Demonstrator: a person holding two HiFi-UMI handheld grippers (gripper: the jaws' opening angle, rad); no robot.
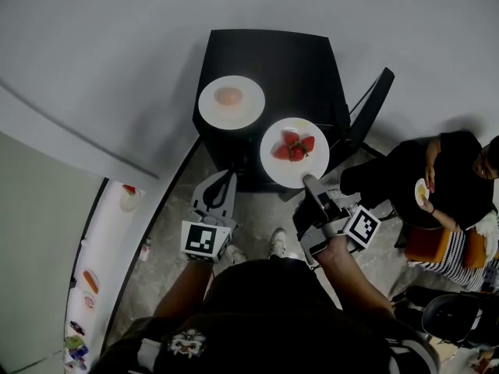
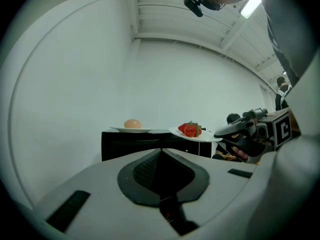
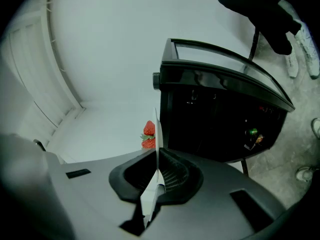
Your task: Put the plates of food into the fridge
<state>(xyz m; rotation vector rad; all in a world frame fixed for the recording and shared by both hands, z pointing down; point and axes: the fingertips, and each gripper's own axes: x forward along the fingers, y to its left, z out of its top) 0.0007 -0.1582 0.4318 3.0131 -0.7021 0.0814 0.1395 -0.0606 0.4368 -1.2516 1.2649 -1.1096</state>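
My right gripper point(image 1: 311, 182) pinches the strawberry plate point(image 1: 294, 152) by its near rim only, at the counter's point(image 1: 288, 61) front corner. It's a thin hold, so I judge the plate could sag or slip and the strawberries point(image 1: 295, 146) roll off. The left gripper point(image 1: 219, 199) hangs beside it, fingers pressed together on nothing. The second plate point(image 1: 231, 101) sits on the counter. Whether the held plate is clear of the counter I can't tell — and of what I take for the fridge door point(image 1: 100, 279), only a cut-off strip of shelves shows.
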